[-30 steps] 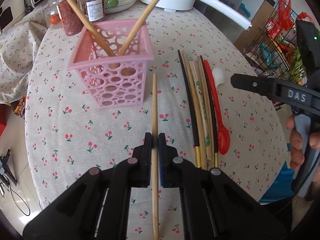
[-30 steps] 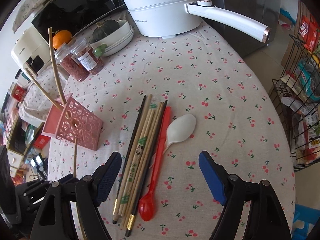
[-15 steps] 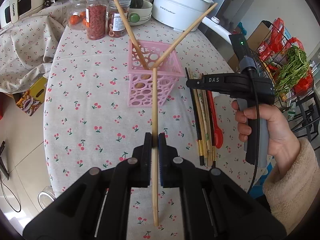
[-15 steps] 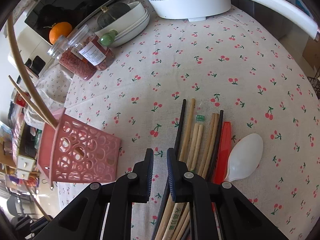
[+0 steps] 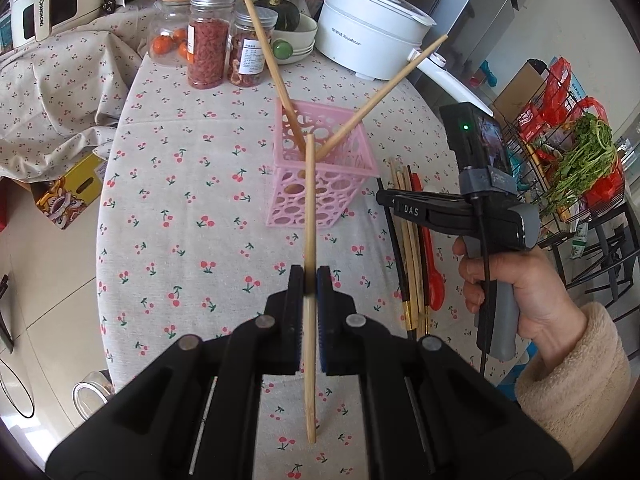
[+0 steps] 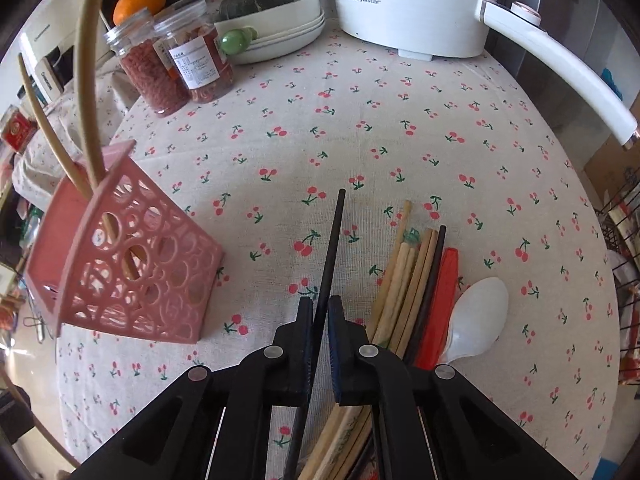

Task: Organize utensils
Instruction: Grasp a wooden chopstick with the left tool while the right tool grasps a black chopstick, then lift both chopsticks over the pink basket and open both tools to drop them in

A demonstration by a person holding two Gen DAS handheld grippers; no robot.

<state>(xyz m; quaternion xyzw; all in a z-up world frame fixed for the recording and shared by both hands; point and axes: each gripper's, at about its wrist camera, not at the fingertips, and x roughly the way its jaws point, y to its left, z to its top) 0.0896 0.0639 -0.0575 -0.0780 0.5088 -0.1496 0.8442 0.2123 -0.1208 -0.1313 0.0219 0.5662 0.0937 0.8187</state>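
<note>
Left wrist view: the left gripper (image 5: 310,280) is seen clamped on a light wooden chopstick (image 5: 309,208), which is held clear of the table, its far tip lying in line with the rim of the pink perforated basket (image 5: 320,196). Two further wooden chopsticks (image 5: 264,60) are seen standing in the basket, leaning apart in a V. The basket stands upright on a round table covered with a cherry-print tablecloth (image 5: 192,208). To the right of the basket, the right gripper (image 5: 384,200) is shown from the side, held by a hand (image 5: 516,280) in a fleecy sleeve, above the row of loose utensils.

Right wrist view: the right gripper (image 6: 320,312) is shown closed on a single black chopstick (image 6: 334,240), whose far end points away across the cloth. Just to its right, the remaining utensils are laid side by side on the cloth: several wooden chopsticks (image 6: 400,280), a second black chopstick (image 6: 432,276), a red spoon (image 6: 440,304) and a white spoon (image 6: 480,312). The pink basket (image 6: 132,264) appears to the left, well apart from this row.

At the far edge of the table are shown two jars of dried red contents (image 6: 168,68), a stack of white dishes holding a dark green squash (image 6: 280,24), and a white electric pot (image 6: 412,4) with a long handle.
</note>
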